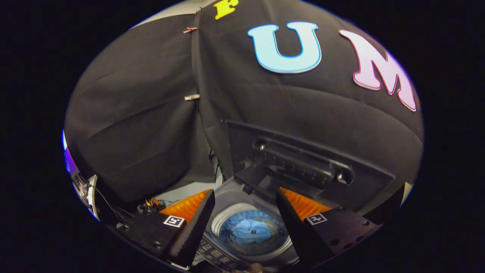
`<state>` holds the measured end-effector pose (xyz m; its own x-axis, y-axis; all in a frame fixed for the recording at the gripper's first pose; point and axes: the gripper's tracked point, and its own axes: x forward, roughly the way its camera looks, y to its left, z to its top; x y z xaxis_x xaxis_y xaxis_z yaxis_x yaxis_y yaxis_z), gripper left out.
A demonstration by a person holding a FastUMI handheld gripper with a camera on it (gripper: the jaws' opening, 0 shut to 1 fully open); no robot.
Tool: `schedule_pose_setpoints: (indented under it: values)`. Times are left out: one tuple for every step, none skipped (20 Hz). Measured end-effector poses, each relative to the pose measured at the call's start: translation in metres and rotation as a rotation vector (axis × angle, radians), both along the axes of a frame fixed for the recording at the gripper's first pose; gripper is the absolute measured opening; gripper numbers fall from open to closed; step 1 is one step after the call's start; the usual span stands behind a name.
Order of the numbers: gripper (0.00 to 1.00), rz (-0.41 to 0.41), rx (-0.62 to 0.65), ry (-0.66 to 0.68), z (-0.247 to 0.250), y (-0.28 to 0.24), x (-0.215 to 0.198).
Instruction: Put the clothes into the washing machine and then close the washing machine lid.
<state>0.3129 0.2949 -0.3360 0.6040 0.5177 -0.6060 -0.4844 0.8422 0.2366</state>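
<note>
The top-loading washing machine [227, 201] stands below and just ahead of my fingers, its round drum opening seen between them. A light blue garment [252, 231] lies crumpled at the bottom of the drum. The dark lid [303, 163] stands raised and folded behind the opening, beyond the right finger. My gripper [244, 222] hovers above the drum, open, with nothing between its fingers. A control panel [216, 254] with buttons runs along the machine's near edge, under the left finger.
Black cloth walls close in behind and to the left of the machine. A white object with cables [89, 193] sits at the far left beside the left finger. A small orange item [153, 203] lies left of the machine.
</note>
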Motion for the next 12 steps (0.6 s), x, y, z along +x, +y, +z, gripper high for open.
schedule_pose_setpoints:
  values:
    - [1.00,-0.018,0.008,-0.045,0.007,-0.003,0.009]
    - [1.00,-0.046,0.015,-0.084,0.012,-0.008,0.018]
    - [1.00,-0.081,0.025,-0.115,0.017,-0.013,0.027]
    - [1.00,-0.123,0.034,-0.143,0.021,-0.018,0.037]
    - [0.99,-0.165,0.039,-0.169,0.024,-0.026,0.047]
    - [0.99,-0.205,0.044,-0.192,0.028,-0.034,0.057]
    - [0.99,-0.246,0.039,-0.212,0.029,-0.042,0.065]
    - [0.99,-0.286,0.032,-0.229,0.033,-0.051,0.071]
    - [0.99,-0.325,0.025,-0.240,0.035,-0.059,0.077]
    - [0.99,-0.358,0.021,-0.248,0.036,-0.069,0.083]
    - [0.99,-0.389,0.013,-0.253,0.035,-0.077,0.087]
    - [0.99,-0.414,0.003,-0.253,0.032,-0.084,0.091]
